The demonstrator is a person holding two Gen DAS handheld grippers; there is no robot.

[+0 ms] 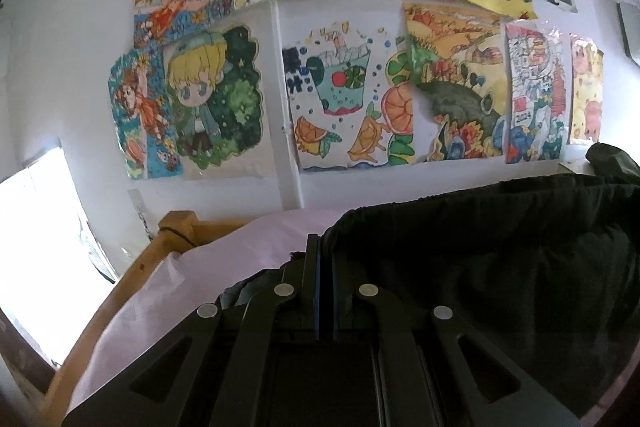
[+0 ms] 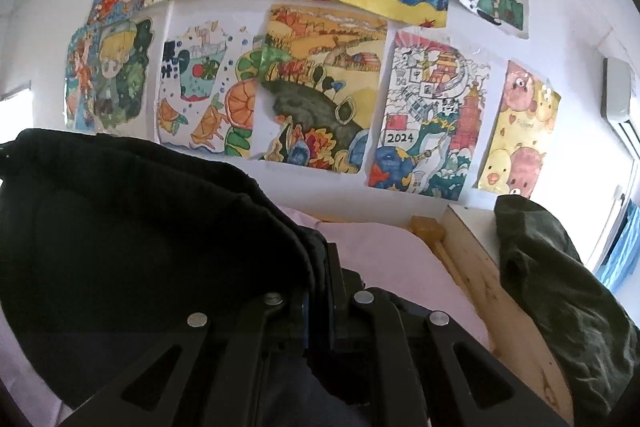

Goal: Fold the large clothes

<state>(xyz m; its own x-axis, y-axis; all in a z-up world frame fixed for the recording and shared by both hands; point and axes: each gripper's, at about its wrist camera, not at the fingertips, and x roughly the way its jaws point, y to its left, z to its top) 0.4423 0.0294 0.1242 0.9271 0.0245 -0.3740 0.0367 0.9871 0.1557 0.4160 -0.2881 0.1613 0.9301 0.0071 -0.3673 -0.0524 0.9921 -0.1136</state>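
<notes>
We hold the black garment (image 1: 500, 259) lifted above the pink-sheeted bed (image 1: 224, 251), the left hand-held gripper (image 1: 325, 259) pinched tight on one end of its gathered edge and the right hand-held gripper (image 2: 320, 267) clamped on a bunched edge at the other, so we judge the fold is mid-carry. Next we likely need to keep the edge taut between both hands and lay it down squarely on the sheet. The bed has a wooden frame (image 2: 492, 279), a dark green garment (image 2: 560, 287) drapes over it, and children's paintings (image 1: 340, 87) cover the white wall.
</notes>
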